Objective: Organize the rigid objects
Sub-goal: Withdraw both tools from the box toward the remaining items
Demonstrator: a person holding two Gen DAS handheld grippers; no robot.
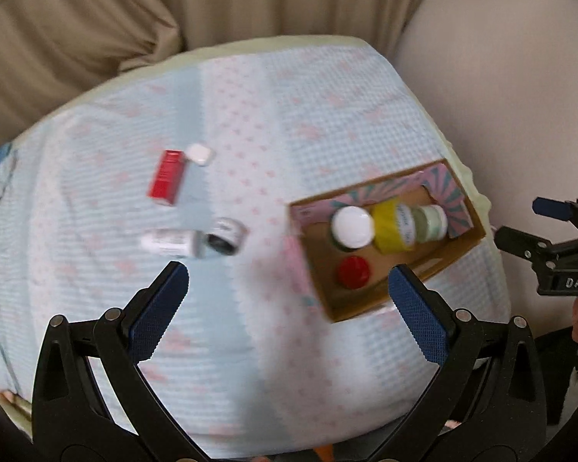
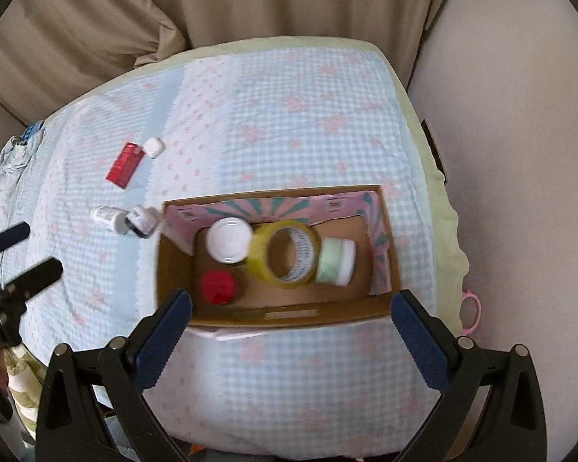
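Observation:
A cardboard box [image 2: 366,306] [image 1: 462,248] sits on the checked bedcover. Inside stand a white-lidded jar [image 2: 229,239] [image 1: 352,226], a red-lidded jar [image 2: 217,287] [image 1: 353,272], a yellow tape roll [image 2: 285,253] [image 1: 391,227] and a pale green jar [image 2: 335,261] [image 1: 429,222]. Loose on the cover lie a red carton [image 1: 166,178] [image 2: 123,164], a small white block [image 1: 199,153] [image 2: 153,147], a white bottle [image 1: 169,242] [image 2: 108,217] and a dark jar [image 1: 225,236] [image 2: 142,221]. My left gripper [image 1: 289,292] hangs open above the cover, nothing between its fingers. My right gripper [image 2: 292,310] is open over the box's near wall.
Beige curtains [image 1: 250,0] hang behind the bed, and a pale wall [image 2: 520,154] runs along the right. A pink ring-shaped item [image 2: 471,313] lies off the bed's right edge. The right gripper [image 1: 551,238] shows at the left view's right edge; the left gripper [image 2: 15,254] shows at the right view's left edge.

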